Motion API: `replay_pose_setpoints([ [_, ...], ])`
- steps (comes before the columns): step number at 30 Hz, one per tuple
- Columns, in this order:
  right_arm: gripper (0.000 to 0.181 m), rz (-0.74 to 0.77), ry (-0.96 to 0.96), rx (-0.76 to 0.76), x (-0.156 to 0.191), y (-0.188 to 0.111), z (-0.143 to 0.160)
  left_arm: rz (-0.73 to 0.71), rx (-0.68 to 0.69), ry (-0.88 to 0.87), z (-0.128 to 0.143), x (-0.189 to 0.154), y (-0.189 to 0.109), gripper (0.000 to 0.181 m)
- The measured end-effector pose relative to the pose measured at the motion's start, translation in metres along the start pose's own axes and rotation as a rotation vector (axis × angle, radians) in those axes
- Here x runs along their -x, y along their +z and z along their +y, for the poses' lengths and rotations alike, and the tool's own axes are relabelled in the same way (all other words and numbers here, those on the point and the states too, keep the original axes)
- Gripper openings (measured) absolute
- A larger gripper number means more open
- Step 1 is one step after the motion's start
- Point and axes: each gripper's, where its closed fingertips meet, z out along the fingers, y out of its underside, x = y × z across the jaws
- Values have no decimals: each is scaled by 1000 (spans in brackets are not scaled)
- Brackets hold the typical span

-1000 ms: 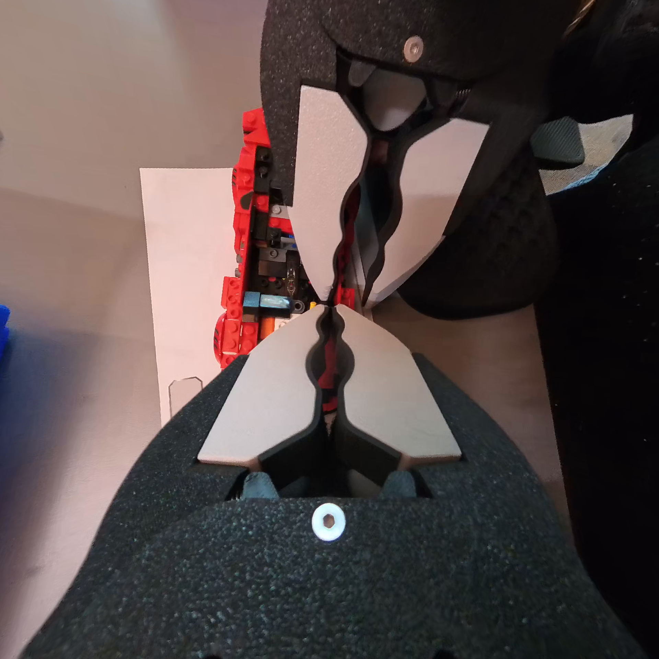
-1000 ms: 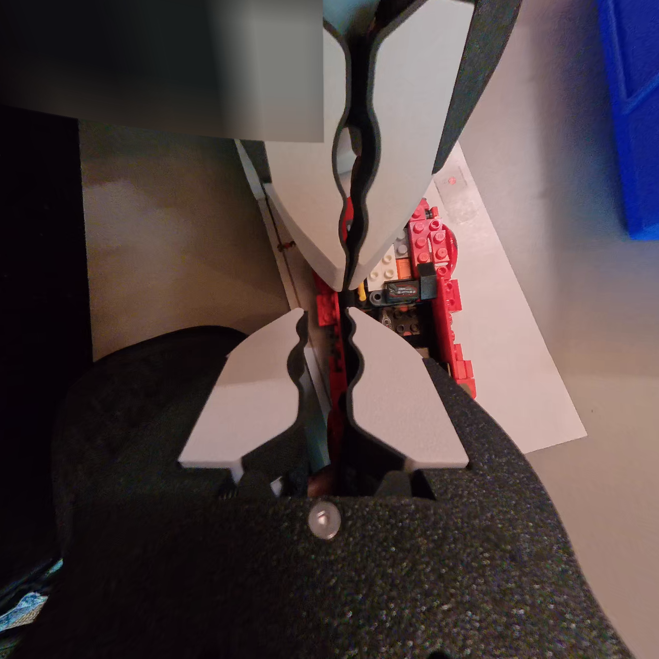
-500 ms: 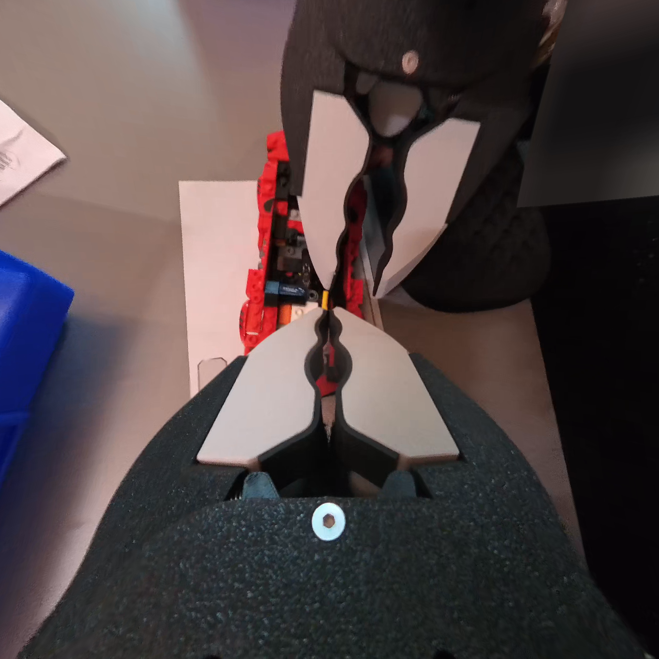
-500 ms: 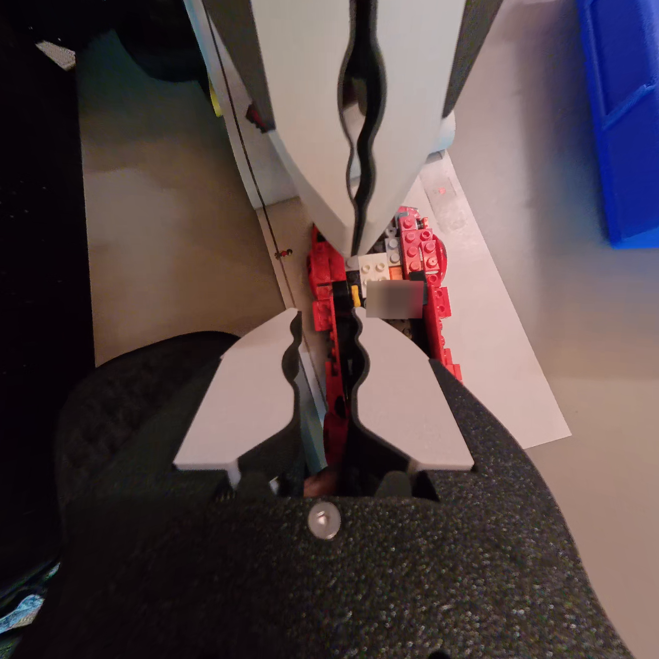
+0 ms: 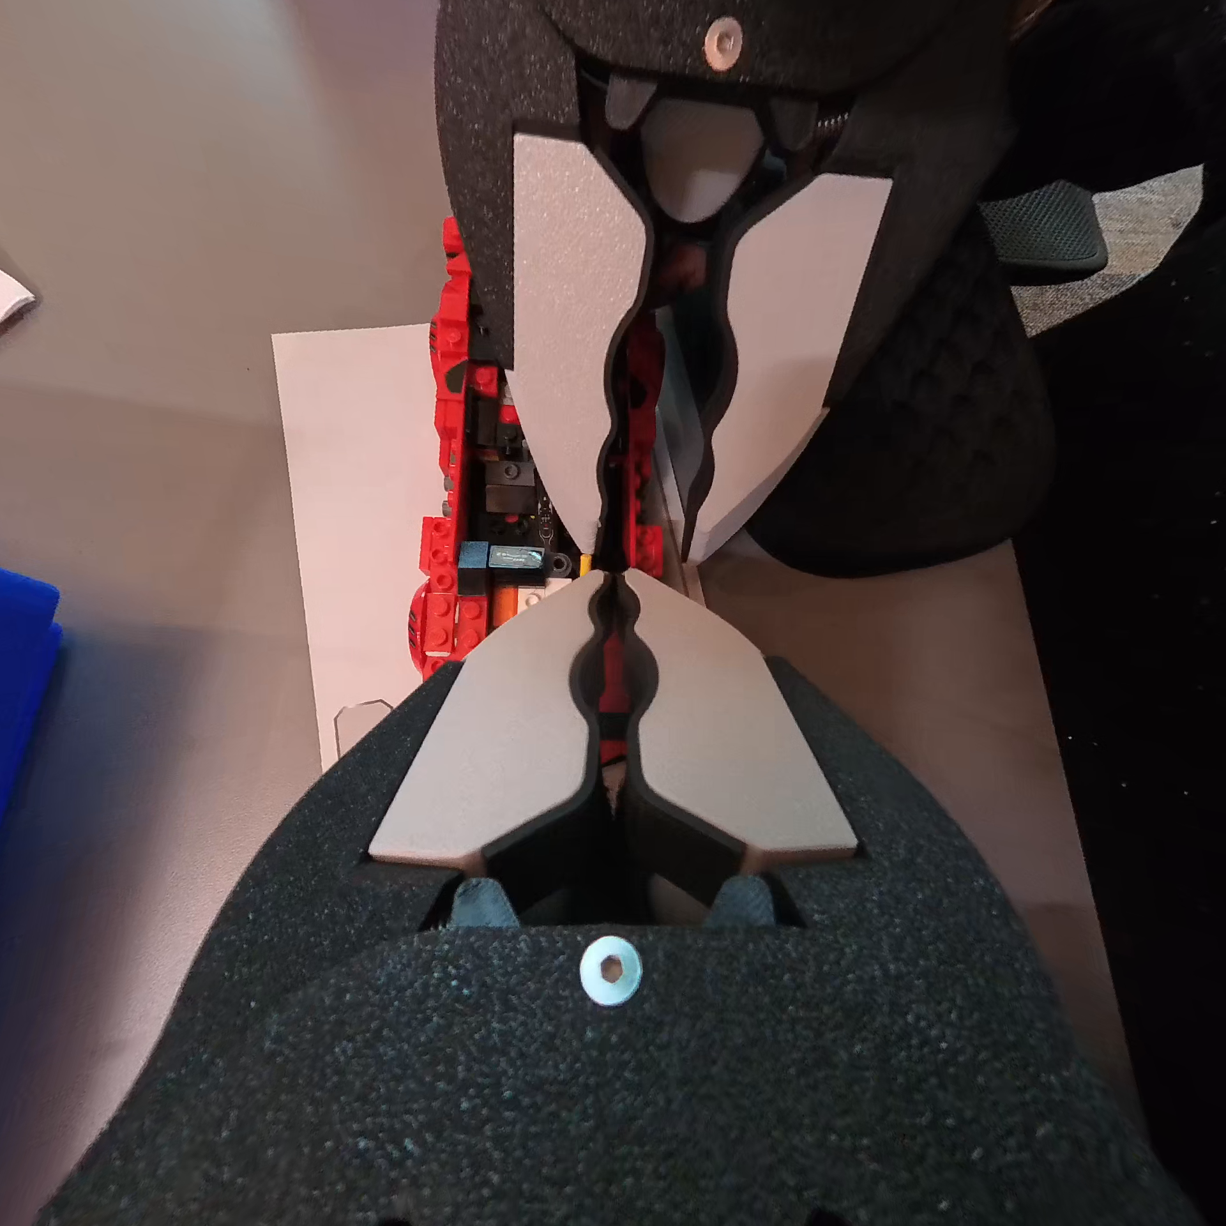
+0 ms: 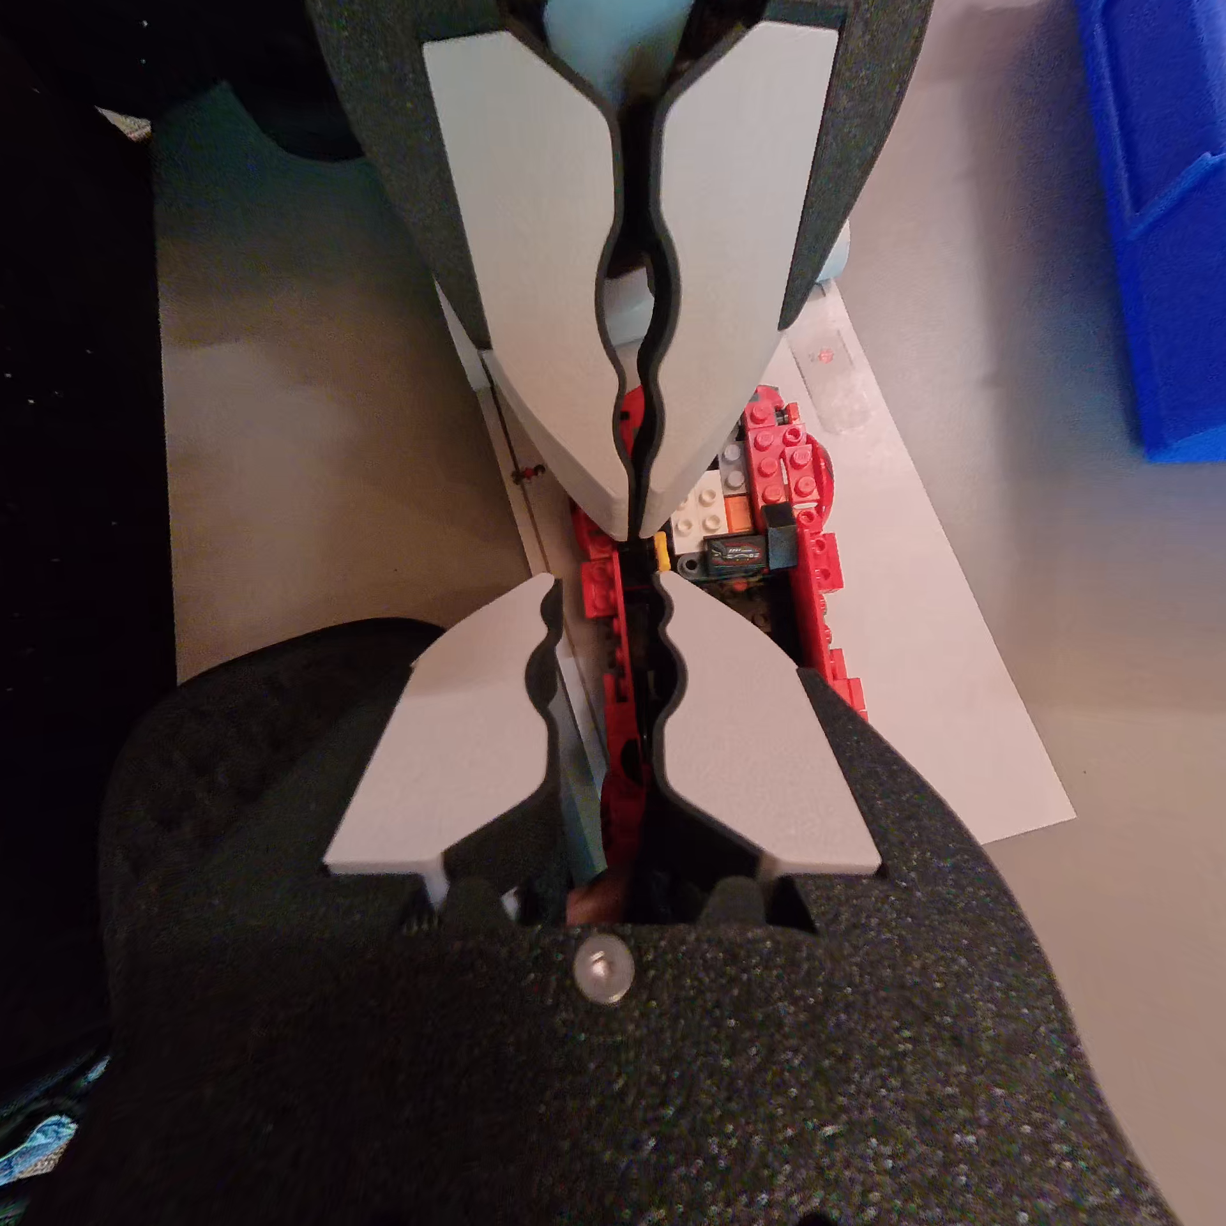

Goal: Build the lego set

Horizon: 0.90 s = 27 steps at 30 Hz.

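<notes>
meanwhile, two grippers meet tip to tip over a red lego car (image 5: 458, 531) at frame centre.
left gripper (image 5: 613, 576) is pressed together on the car's red side strip; right gripper (image 6: 607, 578) is spread around that strip. the car lies on white paper (image 5: 351, 464), blue bin (image 6: 1161, 219) upper right.

Two hand-held claws face each other tip to tip, nearly touching. The left claw (image 5: 613, 576) has its two grey fingers pressed together at the tips, a thin red piece showing in the gap behind them. The right claw (image 6: 605, 582) has its fingers parted, a clear gap between the tips. Both are angled down toward the worktop.
</notes>
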Motion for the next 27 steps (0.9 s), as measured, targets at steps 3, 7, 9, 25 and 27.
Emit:
replay_pose_setpoints([
  [3,25,-2,1,-5,0,0,0,-6,10,19,1,0,0,0],
  [7,25,-2,3,-8,0,0,0,-33,48,53,1,0,0,0],
  [9,25,-1,2,-5,0,1,0,-40,57,55,2,0,0,0],
  [25,5,12,-3,-11,-3,-21,-11,-64,-50,25,-16,-8,-18,0],
  [27,0,14,-2,-18,-5,-25,-17,-170,-118,-28,-17,2,-38,0],
])
